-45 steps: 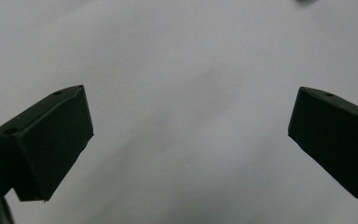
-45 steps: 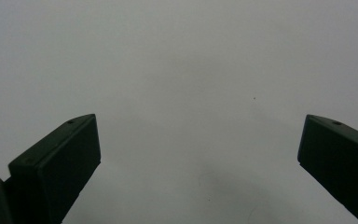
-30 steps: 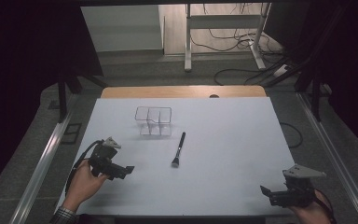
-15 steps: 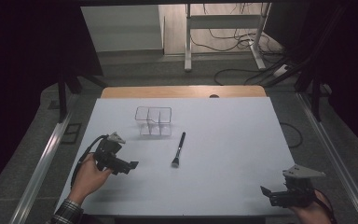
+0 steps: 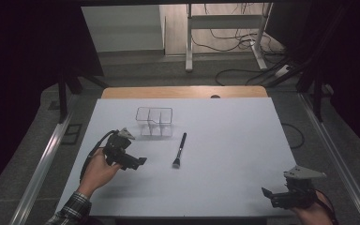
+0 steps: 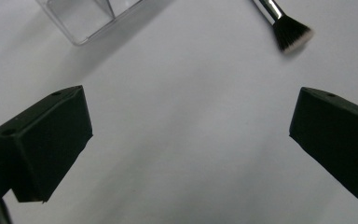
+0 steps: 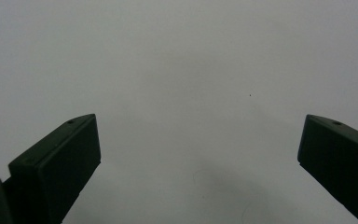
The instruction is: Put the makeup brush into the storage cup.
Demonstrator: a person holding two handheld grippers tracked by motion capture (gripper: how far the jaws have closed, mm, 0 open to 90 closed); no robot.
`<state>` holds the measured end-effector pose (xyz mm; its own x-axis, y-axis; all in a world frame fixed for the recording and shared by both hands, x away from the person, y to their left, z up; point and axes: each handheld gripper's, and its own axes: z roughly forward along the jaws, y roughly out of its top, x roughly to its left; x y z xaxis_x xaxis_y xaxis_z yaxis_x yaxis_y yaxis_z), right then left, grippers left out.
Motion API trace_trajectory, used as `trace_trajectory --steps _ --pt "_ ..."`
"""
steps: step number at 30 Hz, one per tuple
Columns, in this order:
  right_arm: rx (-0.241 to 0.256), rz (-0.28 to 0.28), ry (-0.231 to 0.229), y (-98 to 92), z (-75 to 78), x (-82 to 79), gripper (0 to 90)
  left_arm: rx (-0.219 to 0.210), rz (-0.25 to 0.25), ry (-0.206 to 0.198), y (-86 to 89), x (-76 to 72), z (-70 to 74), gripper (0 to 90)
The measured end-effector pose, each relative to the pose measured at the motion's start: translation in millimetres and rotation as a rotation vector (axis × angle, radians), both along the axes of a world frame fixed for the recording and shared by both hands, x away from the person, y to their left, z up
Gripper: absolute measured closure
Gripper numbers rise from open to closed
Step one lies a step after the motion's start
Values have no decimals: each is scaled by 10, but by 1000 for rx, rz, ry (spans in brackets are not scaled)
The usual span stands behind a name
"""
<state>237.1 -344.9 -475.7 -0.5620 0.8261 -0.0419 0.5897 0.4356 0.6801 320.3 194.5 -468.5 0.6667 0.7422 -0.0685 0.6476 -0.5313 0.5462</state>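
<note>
A black-handled makeup brush (image 5: 179, 150) lies on the white table (image 5: 225, 140), bristles toward me; its bristle end (image 6: 292, 35) shows at the top right of the left gripper view. Just behind it stands a clear plastic divided organizer (image 5: 154, 122), whose corner (image 6: 81, 18) appears top left there. My left gripper (image 5: 140, 161) hovers left of the brush, open, nothing between its jaws (image 6: 191, 140). My right gripper (image 5: 265, 193) sits at the table's near right corner, open over bare table (image 7: 200, 149).
The white sheet covers a wooden tabletop whose far edge (image 5: 183, 92) shows. Metal rails (image 5: 42, 159) run along both sides. Cables and a desk frame (image 5: 225, 42) lie on the floor beyond the table.
My left gripper has moved forward and to the right, toward the brush and organizer. The right gripper has stayed in place.
</note>
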Motion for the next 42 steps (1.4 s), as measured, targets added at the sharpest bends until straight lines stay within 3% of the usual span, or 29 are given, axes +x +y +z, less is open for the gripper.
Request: trace_trajectory --steps 31,42 --pt "-6 10 10 9 -11 1 0 13 -50 11 -507 309 39 2" --pt "-7 11 11 12 -15 1 0 12 -54 14 -614 395 49 0"
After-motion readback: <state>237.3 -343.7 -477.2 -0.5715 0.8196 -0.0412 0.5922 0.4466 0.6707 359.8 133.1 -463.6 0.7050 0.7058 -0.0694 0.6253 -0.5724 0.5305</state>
